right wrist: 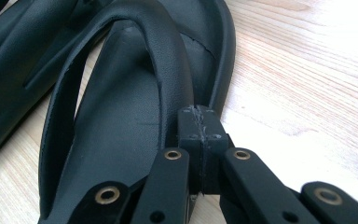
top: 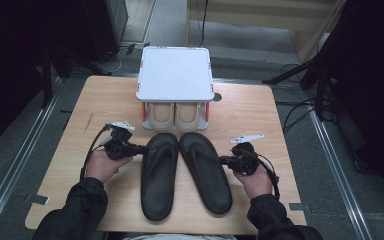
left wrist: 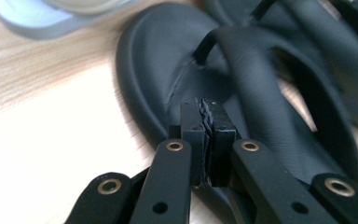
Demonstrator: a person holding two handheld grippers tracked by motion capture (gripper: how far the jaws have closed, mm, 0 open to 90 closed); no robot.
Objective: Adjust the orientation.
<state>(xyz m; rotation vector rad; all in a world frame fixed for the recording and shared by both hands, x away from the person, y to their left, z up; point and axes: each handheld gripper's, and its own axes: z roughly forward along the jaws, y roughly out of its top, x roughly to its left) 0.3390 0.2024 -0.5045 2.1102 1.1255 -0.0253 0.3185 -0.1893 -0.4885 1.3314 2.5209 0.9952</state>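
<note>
Black flip-flops (top: 185, 172) near the table's (top: 260, 112) front edge, grippers at their outer rims.
Left gripper (left wrist: 206, 126) and right gripper (right wrist: 200, 128) are closed, seemingly empty; reopening precedes any grasp.

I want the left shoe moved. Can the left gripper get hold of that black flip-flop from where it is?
Probably yes. The left gripper already sits at the outer edge of the left flip-flop with nothing between them. Its jaws are shut, though, so it would likely need to open first.

Two flip-flops (top: 184, 172) lie side by side on the table (top: 260, 115), a shoe rack (top: 175, 80) (slippers (top: 175, 116) inside) behind them.
</note>
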